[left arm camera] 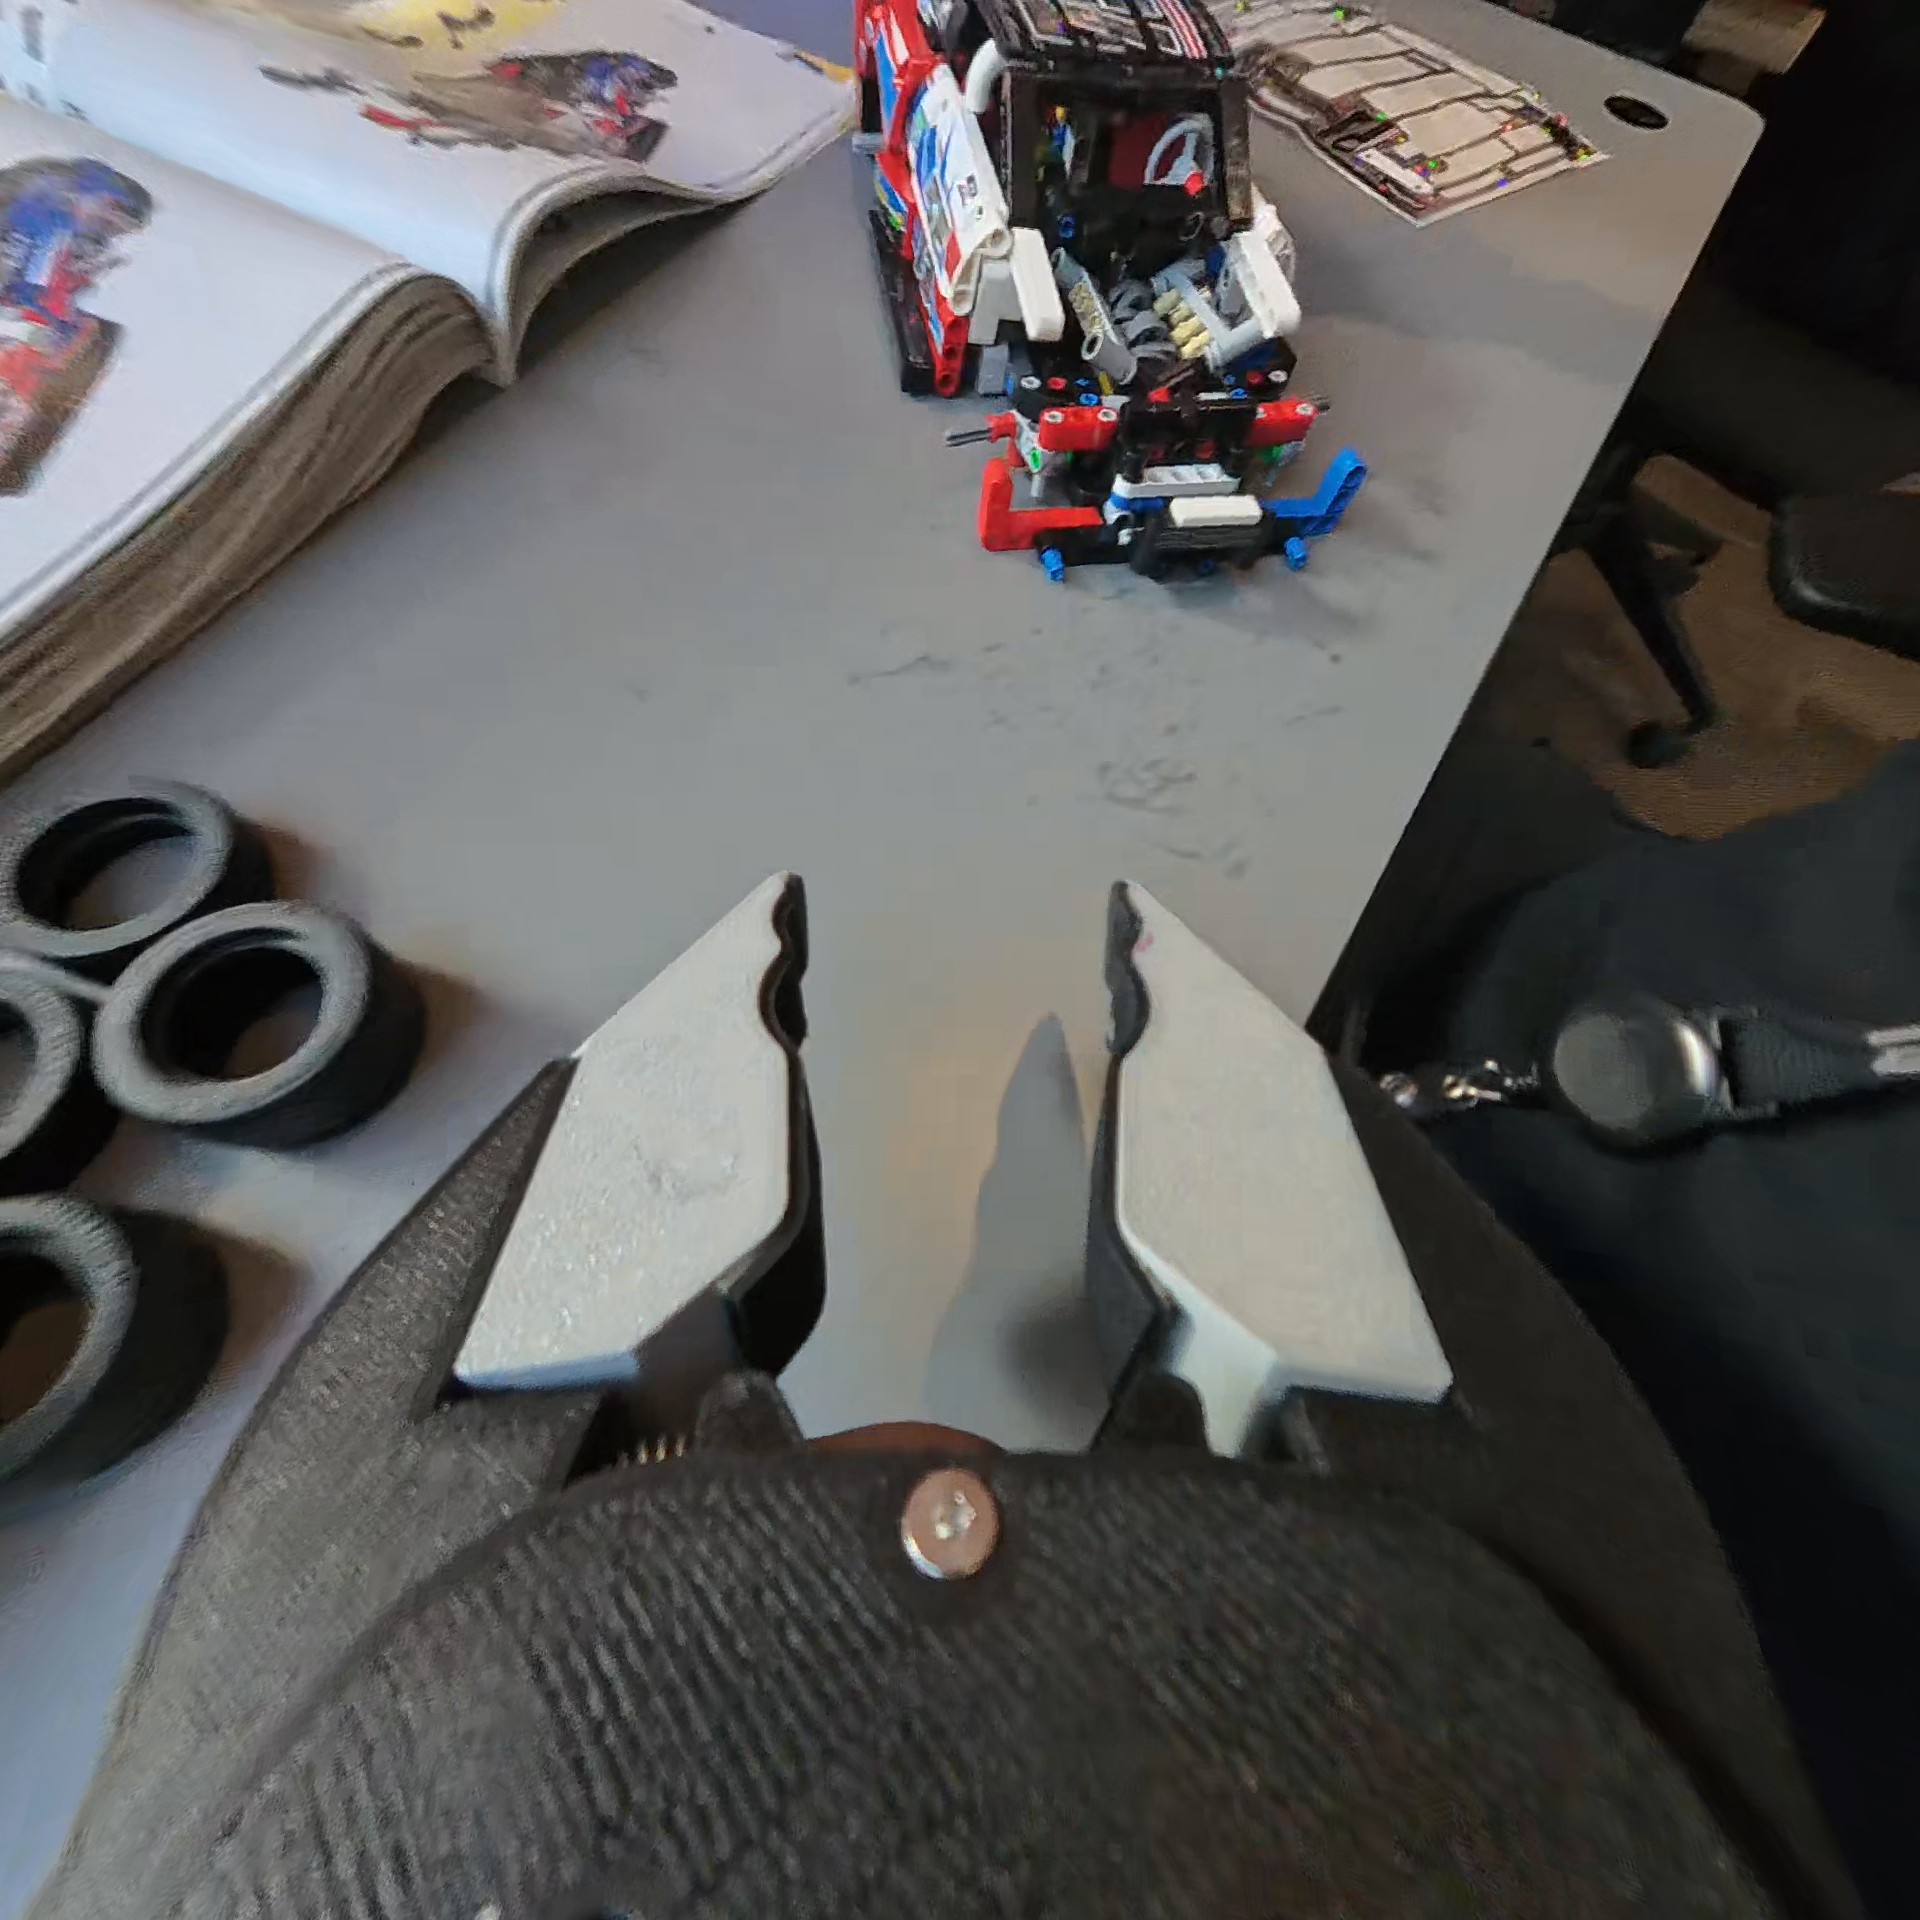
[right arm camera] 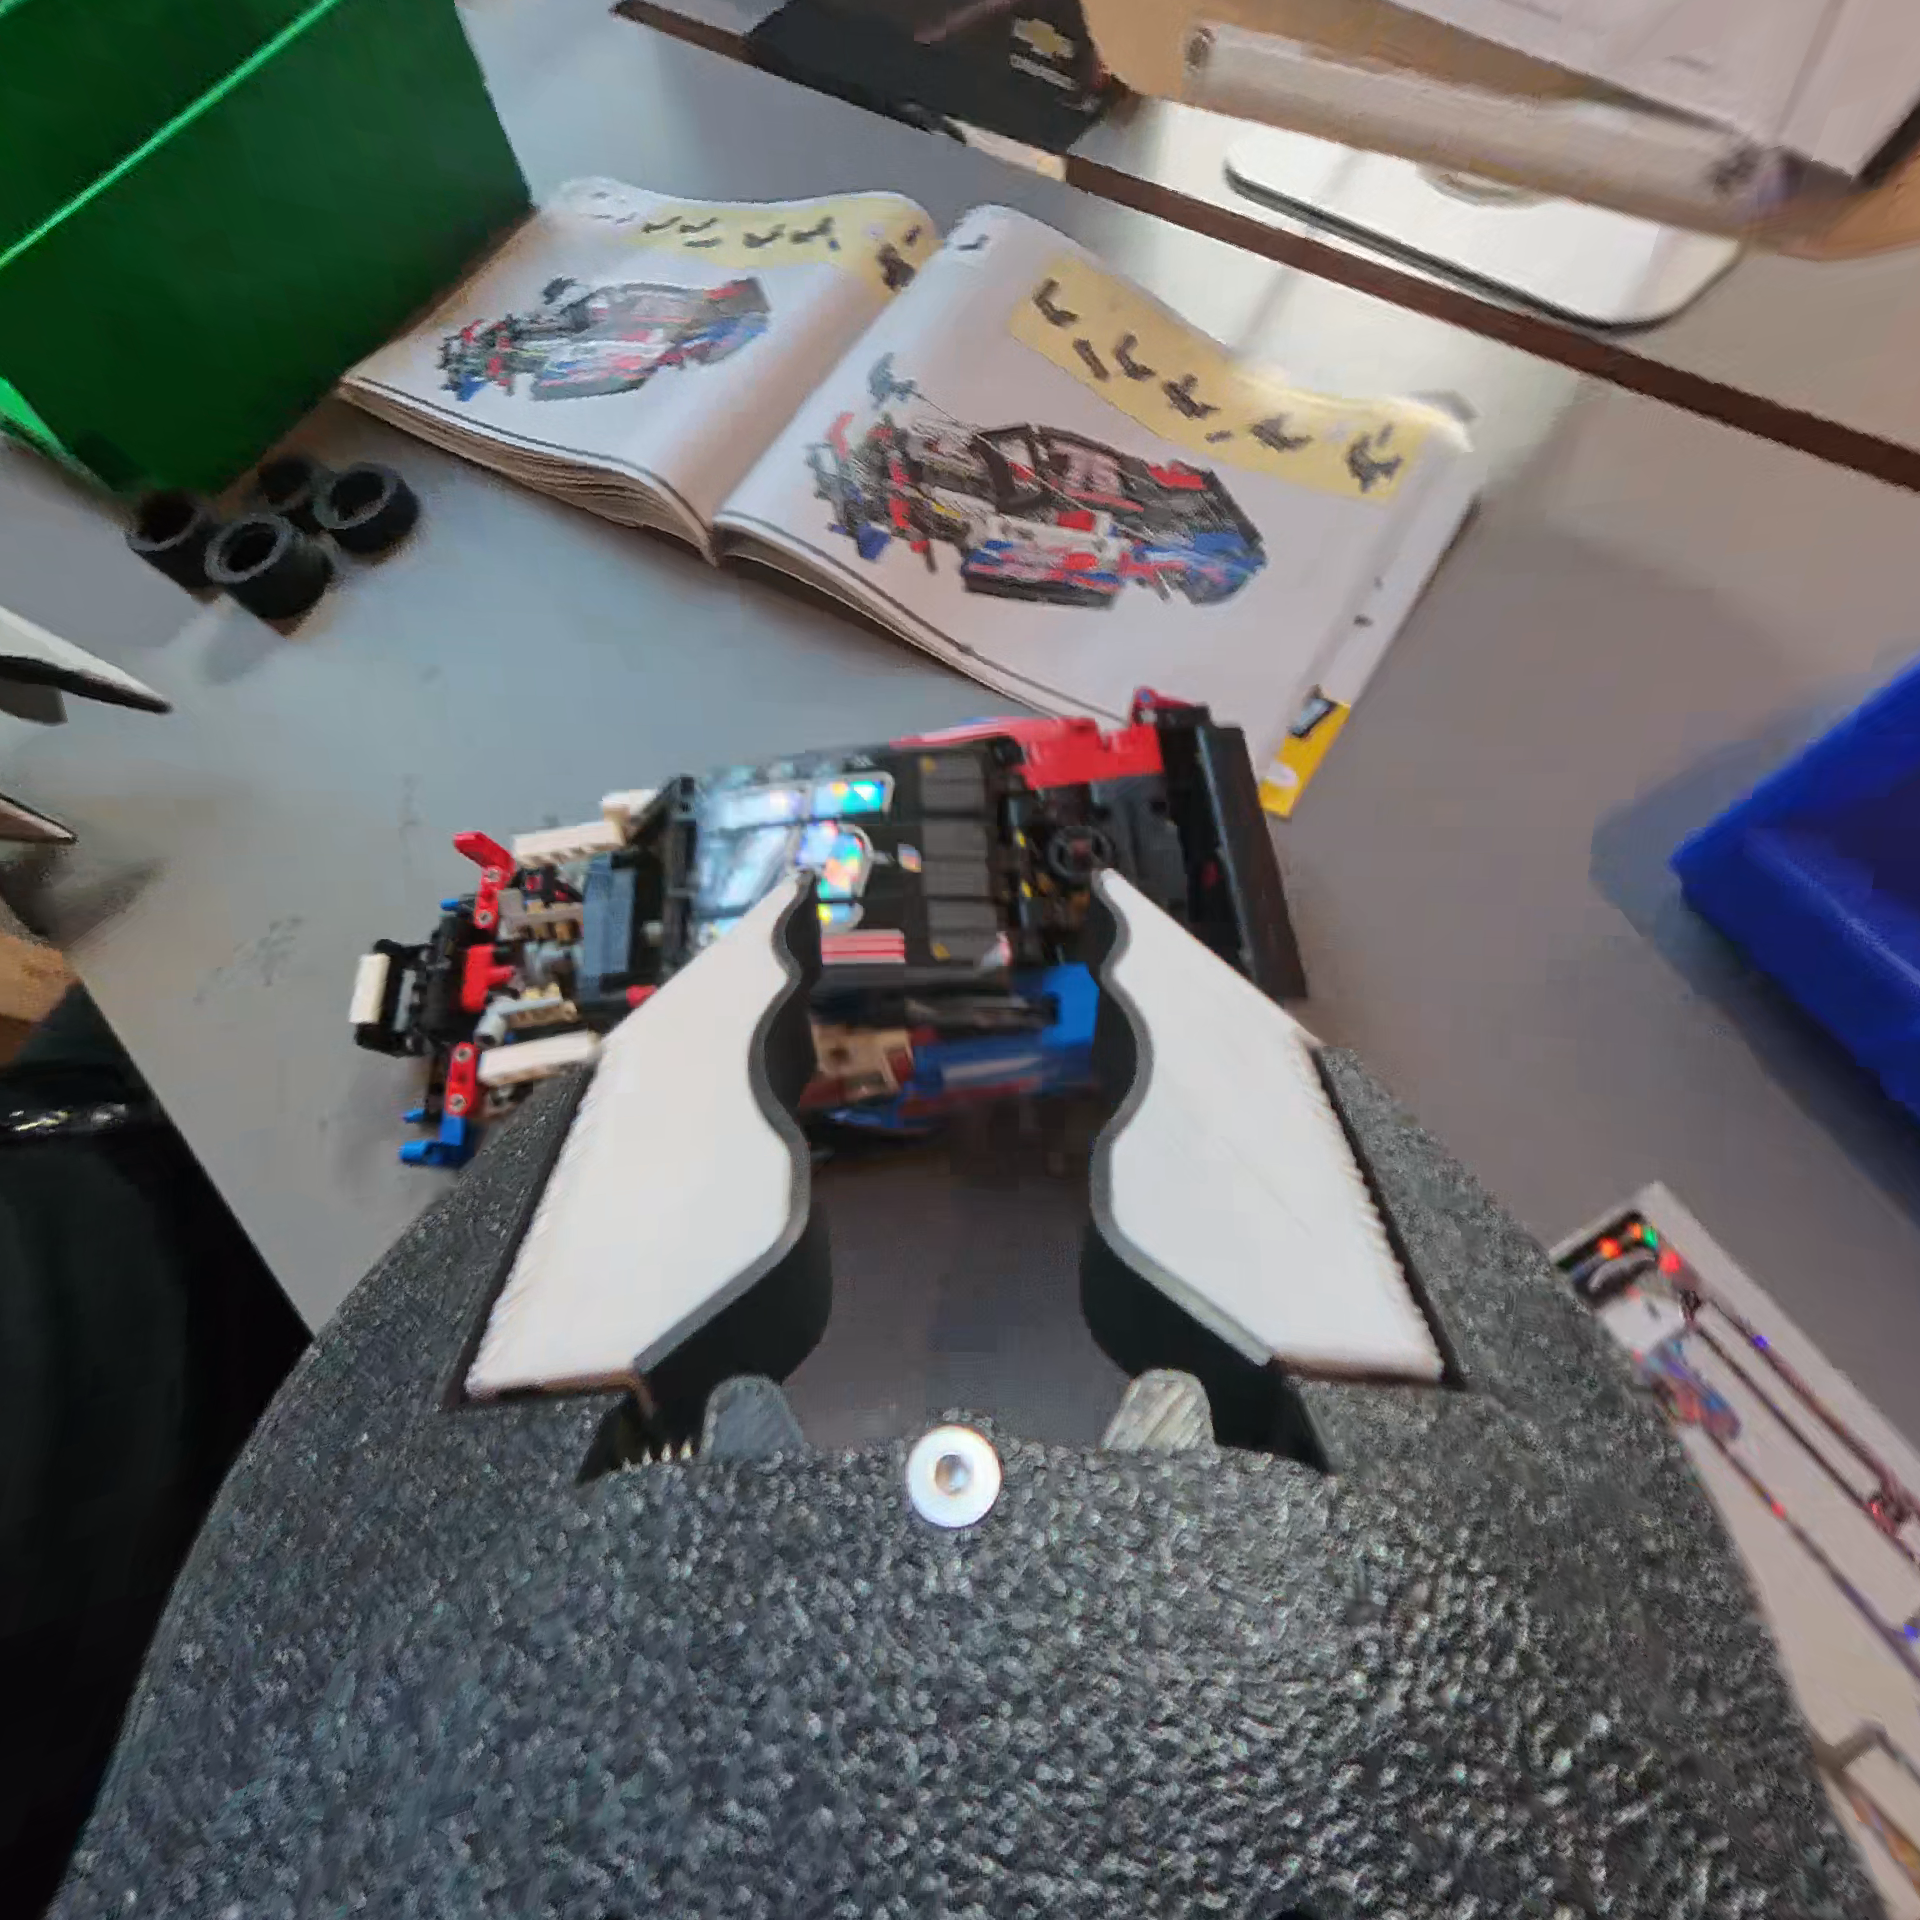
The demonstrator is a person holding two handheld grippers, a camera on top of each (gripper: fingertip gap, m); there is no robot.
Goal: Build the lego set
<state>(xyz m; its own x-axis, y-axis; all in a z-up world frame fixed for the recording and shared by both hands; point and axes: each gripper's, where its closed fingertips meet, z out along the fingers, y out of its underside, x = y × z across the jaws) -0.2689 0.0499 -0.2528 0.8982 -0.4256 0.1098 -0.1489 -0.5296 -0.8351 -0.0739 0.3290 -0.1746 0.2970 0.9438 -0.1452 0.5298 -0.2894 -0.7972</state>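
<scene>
A partly built lego car (left arm camera: pixel 1091 301) in red, black, white and blue stands on the grey table (left arm camera: pixel 727 675), far ahead of my left gripper (left arm camera: pixel 951 904). That gripper is open and empty over bare table. Several black rubber tyres (left arm camera: pixel 239 1023) lie to its left. In the right wrist view the car (right arm camera: pixel 831 914) lies just beyond my right gripper (right arm camera: pixel 951 894), which is open and empty, hovering above the car's blue side. The tyres also show in that view (right arm camera: pixel 270 535) at the far left.
An open instruction book (left arm camera: pixel 312 239) lies at the back left; it shows in the right view (right arm camera: pixel 883 416) behind the car. A sticker sheet (left arm camera: pixel 1413 114) lies far right. A green box (right arm camera: pixel 208 208), a blue bin (right arm camera: pixel 1829 894) and the table edge (left arm camera: pixel 1455 831) bound the area. Spacing between my two grippers at the tips: around 35 cm.
</scene>
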